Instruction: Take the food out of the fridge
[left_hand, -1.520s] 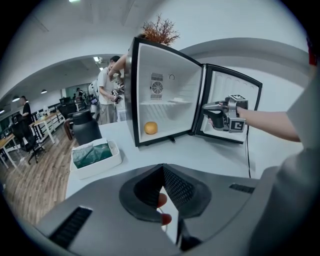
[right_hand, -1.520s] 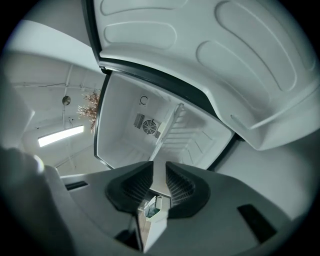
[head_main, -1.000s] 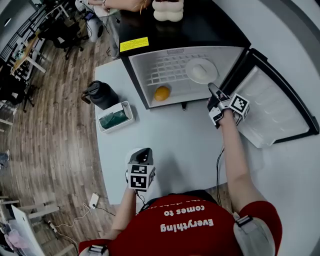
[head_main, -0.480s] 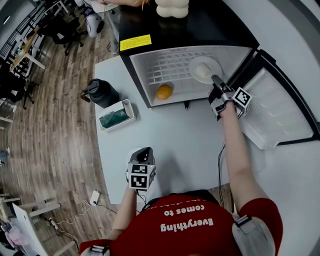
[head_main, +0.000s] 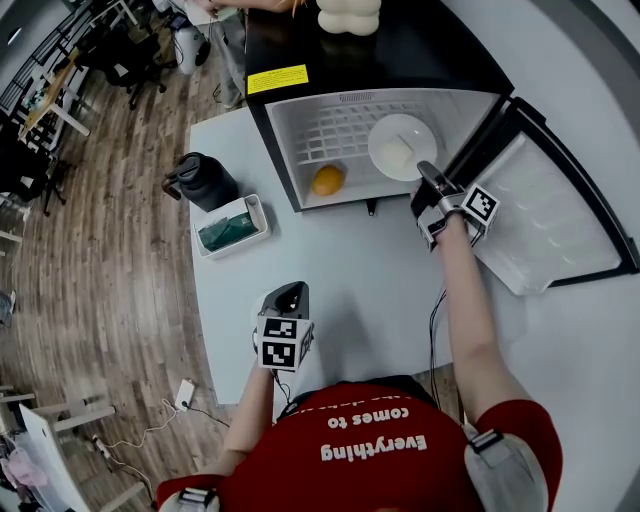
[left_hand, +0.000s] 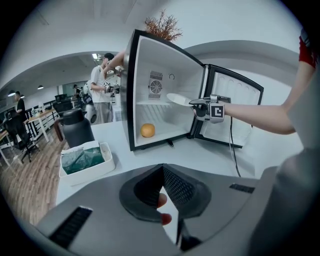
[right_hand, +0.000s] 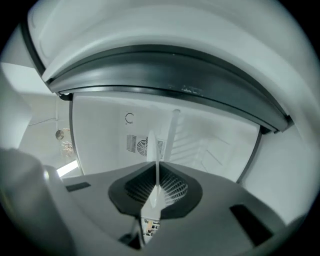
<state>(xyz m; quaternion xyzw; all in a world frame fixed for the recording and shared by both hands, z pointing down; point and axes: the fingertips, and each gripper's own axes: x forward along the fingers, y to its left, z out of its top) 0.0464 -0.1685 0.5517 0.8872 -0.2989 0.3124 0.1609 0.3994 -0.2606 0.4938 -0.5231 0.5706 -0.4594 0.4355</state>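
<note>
Step in hand: first item leaving the fridge (head_main: 430, 45), which stands at the counter's far edge with its door (head_main: 545, 210) swung open to the right. Right gripper (head_main: 428, 176): jaws clamped on the near rim of a white plate (head_main: 385, 135); the right gripper view shows that rim edge-on between the pads. The plate sits on the upper rack, right side, and carries a pale lump of food (head_main: 398, 152) whose kind cannot be told. Second item: an orange (head_main: 327, 180) on the fridge floor, left side, untouched. Left gripper (head_main: 288, 298): jaws together, nothing between them, held over the counter (head_main: 330, 260) toward its near edge. Next move, by judgement: draw the plate straight out and level so the food does not slide, clear the door, and set it on the bare middle of the counter; the orange would follow. Surface: white counter. A black jug (head_main: 205, 183) and a white tray (head_main: 252, 213) of something green stand by the left edge, near the far left corner. Room: wood floor (head_main: 100, 260), office desks and chairs (head_main: 60, 90) far left, and a pale ornament (head_main: 348, 15) on the fridge top.
</note>
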